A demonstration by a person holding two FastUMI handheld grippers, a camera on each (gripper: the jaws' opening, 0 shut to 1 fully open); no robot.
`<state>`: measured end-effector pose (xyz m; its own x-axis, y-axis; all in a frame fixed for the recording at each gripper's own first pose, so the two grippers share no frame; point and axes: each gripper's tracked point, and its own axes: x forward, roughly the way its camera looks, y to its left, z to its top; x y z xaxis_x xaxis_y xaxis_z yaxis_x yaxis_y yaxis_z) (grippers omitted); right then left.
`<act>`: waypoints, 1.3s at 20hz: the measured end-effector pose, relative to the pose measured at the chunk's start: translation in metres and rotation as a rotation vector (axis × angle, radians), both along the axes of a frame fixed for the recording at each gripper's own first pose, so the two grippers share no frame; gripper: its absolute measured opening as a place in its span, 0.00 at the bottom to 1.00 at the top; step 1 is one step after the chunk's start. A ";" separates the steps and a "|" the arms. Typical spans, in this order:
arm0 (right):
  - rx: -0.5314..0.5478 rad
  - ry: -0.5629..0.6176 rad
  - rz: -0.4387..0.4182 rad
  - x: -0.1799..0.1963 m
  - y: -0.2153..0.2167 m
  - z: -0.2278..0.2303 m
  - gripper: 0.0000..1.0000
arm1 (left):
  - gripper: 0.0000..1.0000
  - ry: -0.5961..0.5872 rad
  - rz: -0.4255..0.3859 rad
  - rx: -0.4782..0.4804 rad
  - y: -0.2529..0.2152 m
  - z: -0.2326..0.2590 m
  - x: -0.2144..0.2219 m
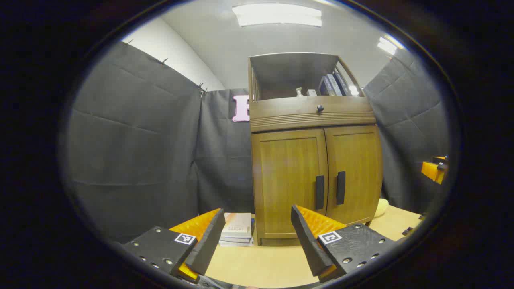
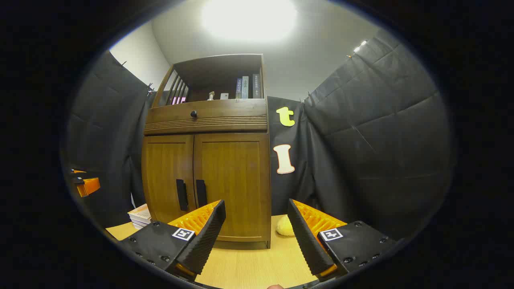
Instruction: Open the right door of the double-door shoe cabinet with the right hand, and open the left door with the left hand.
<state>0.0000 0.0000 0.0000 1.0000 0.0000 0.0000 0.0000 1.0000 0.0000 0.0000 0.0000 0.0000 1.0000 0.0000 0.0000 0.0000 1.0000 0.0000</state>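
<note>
Left gripper view shows me the shoe cabinet right of the frame centre, standing on the tabletop. Both doors are closed: the left door and the right door meet at two dark handles. My left gripper sits at the bottom of the frame with its jaws wide apart, holding nothing. A stack of books lies just beside the cabinet's lower left corner. In the right gripper view, my right gripper has jaws spread too, empty, with the cabinet at centre left of the frame. A pale yellow object rests at the cabinet's right foot.
</note>
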 end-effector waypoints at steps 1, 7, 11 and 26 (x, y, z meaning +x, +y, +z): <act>0.001 0.003 -0.002 0.001 0.000 -0.001 0.97 | 0.95 -0.002 -0.001 0.000 -0.001 -0.001 -0.001; 0.000 0.003 -0.012 0.000 0.002 -0.001 0.97 | 0.95 -0.001 -0.011 0.012 -0.001 -0.001 -0.001; 0.000 0.003 -0.015 -0.001 0.003 -0.001 0.97 | 0.95 -0.002 -0.022 0.009 -0.003 0.000 0.000; 0.001 -0.031 0.096 0.079 0.062 0.017 0.97 | 0.95 -0.006 0.019 0.011 0.005 0.007 -0.008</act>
<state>0.0791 0.0619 0.0171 0.9949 0.0956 0.0308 -0.0956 0.9954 -0.0004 -0.0081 0.0052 0.0073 0.9998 0.0186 0.0061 -0.0187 0.9998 0.0108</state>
